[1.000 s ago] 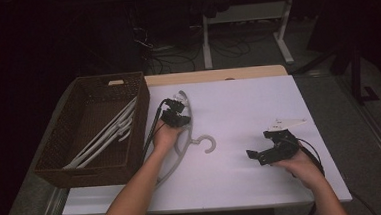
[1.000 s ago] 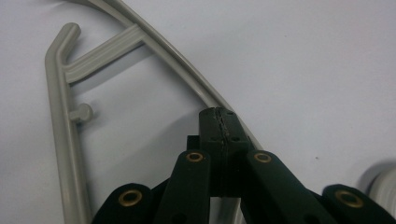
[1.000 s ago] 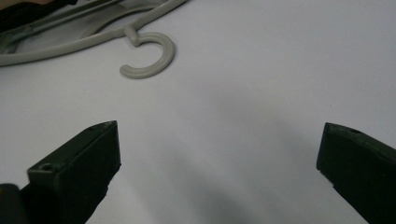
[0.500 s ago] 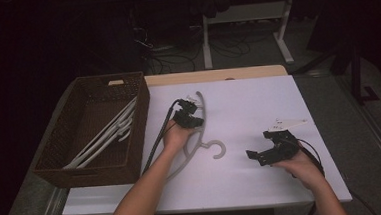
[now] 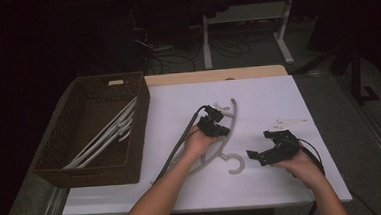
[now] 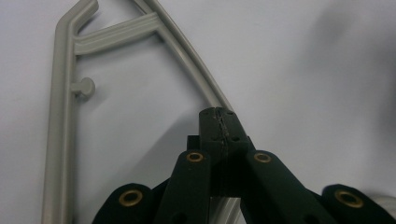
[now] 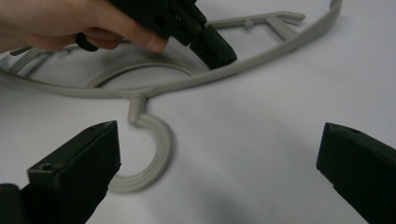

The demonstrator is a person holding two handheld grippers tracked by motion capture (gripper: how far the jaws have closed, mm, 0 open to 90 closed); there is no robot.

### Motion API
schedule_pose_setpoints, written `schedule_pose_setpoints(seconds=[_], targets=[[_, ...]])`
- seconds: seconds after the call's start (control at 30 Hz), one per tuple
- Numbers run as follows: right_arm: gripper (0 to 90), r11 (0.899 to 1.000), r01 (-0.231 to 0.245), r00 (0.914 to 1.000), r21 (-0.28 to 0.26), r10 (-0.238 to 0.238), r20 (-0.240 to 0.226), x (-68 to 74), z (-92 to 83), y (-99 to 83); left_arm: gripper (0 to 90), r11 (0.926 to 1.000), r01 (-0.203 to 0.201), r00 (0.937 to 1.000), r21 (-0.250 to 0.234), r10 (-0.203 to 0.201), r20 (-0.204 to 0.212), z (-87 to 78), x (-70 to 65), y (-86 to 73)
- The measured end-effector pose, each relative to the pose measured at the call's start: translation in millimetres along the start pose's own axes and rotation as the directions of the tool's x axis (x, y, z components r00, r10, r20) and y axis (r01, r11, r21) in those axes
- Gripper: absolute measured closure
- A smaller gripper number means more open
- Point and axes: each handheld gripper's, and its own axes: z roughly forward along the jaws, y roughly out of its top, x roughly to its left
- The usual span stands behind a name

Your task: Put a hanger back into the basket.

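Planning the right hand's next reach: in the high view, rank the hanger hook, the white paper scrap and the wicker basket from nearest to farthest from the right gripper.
1. Hanger hook, just left of the right gripper.
2. White paper scrap, just beyond it; close to the hook's distance.
3. Wicker basket, far left.

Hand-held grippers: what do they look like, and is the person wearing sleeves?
Each hand-held gripper, left and right, is black, with two blocky jaws on jointed links. Brass-coloured rings mark the pivots of the left one. A black cable trails from the left one, and another loops off the right. No sleeves reach the forearms.
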Motion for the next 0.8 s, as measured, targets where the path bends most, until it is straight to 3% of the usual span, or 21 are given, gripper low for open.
schedule_pose_setpoints(seconds=[0.17,0.3,0.53,0.8], targets=[[0.0,1.000,-0.004,1.0000,-0.019,0.004,0.006,-3.2,-4.5,1.1,90.0,0.9995,-0.030,0.9971,0.012,0.029,0.070,6.4,-18.2,0.8],[0.0,1.000,-0.011,0.9999,-0.029,0.012,0.009,-4.6,-6.8,1.6,89.3,0.9986,-0.051,0.9966,0.009,0.050,0.066,4.3,-19.8,0.4],[0.0,1.000,-0.007,0.9999,-0.027,0.007,0.013,-3.5,-6.9,2.7,63.0,0.9981,-0.050,0.9977,-0.037,0.052,0.043,-45.3,-6.6,-13.8],[0.0,1.000,-0.009,0.9997,-0.007,0.009,0.024,-4.9,-5.4,5.9,35.8,0.9942,-0.035,0.9935,-0.102,0.046,0.105,-101.3,2.5,-52.2]])
